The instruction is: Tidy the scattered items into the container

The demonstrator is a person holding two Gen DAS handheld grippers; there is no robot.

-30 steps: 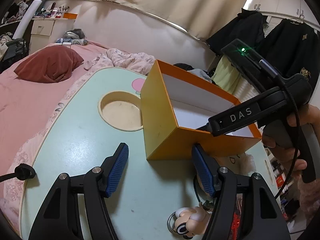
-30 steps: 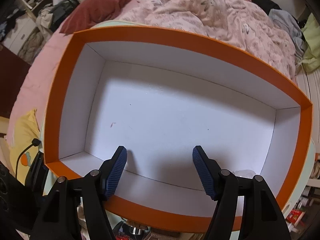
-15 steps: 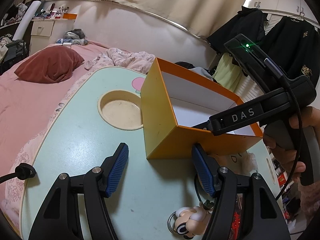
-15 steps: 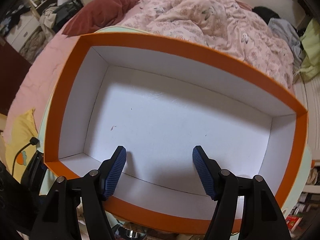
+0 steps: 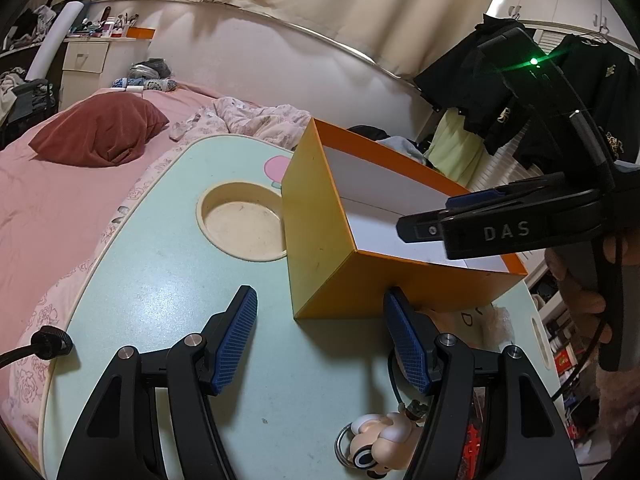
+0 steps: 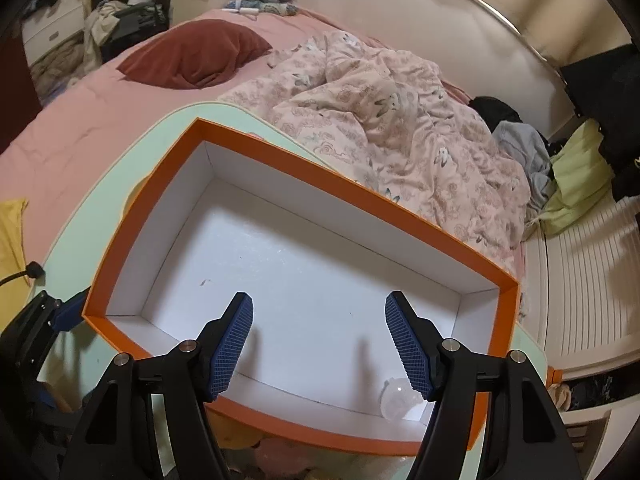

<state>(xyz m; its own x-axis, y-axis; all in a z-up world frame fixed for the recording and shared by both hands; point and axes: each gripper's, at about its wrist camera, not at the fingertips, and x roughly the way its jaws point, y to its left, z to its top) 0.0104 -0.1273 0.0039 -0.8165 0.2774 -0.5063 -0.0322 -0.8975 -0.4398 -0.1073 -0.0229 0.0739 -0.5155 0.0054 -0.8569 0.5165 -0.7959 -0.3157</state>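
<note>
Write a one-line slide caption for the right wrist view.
Open right gripper poised above an orange box on a pale green table, one small clear item inside.

A lived-in home bedroom: a pink-sheeted bed [image 5: 52, 200] with a dark red pillow [image 5: 100, 134] and rumpled floral quilt [image 6: 400, 128] at centre, black garments [image 5: 580, 92] hanging upper right, a cluttered cream dresser [image 5: 84, 68] upper left.

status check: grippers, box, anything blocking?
Left gripper open, empty, low over table. Right gripper open, empty, above box. Box: one small clear item inside. Figurine keychain on table. Nothing blocking.
</note>
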